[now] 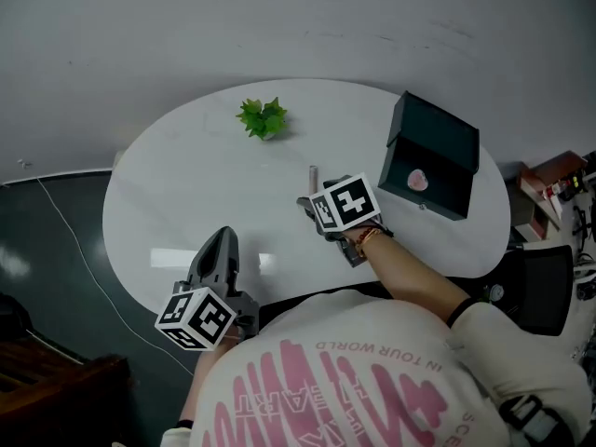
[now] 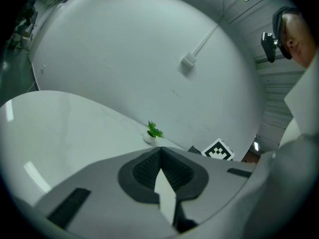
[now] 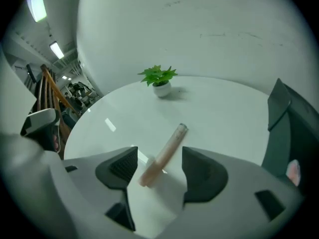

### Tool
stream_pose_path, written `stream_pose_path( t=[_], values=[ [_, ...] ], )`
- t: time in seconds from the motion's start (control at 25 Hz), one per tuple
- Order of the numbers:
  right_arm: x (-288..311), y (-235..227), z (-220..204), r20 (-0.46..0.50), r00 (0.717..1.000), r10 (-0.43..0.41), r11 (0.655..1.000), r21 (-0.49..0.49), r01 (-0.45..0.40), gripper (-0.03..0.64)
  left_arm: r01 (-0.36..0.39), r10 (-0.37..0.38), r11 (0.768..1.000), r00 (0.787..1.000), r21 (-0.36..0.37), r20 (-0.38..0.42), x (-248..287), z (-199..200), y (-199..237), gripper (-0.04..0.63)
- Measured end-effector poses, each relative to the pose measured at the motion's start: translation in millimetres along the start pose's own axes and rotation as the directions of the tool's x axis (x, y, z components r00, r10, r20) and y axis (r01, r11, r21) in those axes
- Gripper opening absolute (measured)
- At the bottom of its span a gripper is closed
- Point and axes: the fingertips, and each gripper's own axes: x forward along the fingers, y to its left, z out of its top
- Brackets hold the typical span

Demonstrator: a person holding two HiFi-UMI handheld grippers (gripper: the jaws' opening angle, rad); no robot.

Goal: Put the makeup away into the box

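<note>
A slim pinkish makeup tube [image 3: 169, 146] lies on the white table [image 1: 186, 194]; in the head view the tube [image 1: 313, 174] shows just beyond my right gripper [image 1: 315, 201]. The right gripper [image 3: 160, 168] is open, its pads on either side of the tube's near end with a gap on both sides. The dark box [image 1: 433, 156] stands open at the table's right, with a pink item [image 1: 418, 181] inside. My left gripper [image 1: 222, 242] hovers at the table's near left edge; the left gripper [image 2: 160, 152] is shut with nothing in it.
A small green plant [image 1: 264, 117] in a white pot stands at the far side of the table. The box wall [image 3: 291, 138] rises close on the right of the right gripper. A cable [image 1: 65, 231] runs over the dark floor at the left.
</note>
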Motion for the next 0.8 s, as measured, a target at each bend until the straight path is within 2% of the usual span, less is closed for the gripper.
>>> stream_pose_path(
  t=[0.12, 0.32, 0.56, 0.8],
  values=[
    [10.7, 1.8, -0.8, 0.005, 0.998, -0.065, 0.998, -0.026, 0.065, 0.271, -0.01, 0.01, 1.0, 1.0, -0.006, -0.001, -1.4, 0.5, 9.6, 0.002],
    [12.6, -9.1, -2.9, 0.019, 0.99, -0.141, 0.989, -0.049, 0.141, 0.18, -0.006, 0.006, 1.0, 1.0, -0.005, 0.001, 0.9, 5.6, 15.9, 0.002],
    [6.9, -20.3, -7.8, 0.067, 0.986, -0.154, 0.988, 0.025, 0.153, 0.073, 0.032, -0.032, 0.999, 0.999, 0.025, -0.016, 12.5, 5.6, 6.8, 0.002],
    [2.8, -21.3, -12.4, 0.107, 0.988, -0.111, 0.989, 0.107, 0.099, 0.069, 0.087, -0.084, 0.995, 0.995, 0.051, -0.059, 32.4, -0.1, -10.1, 0.002]
  ],
)
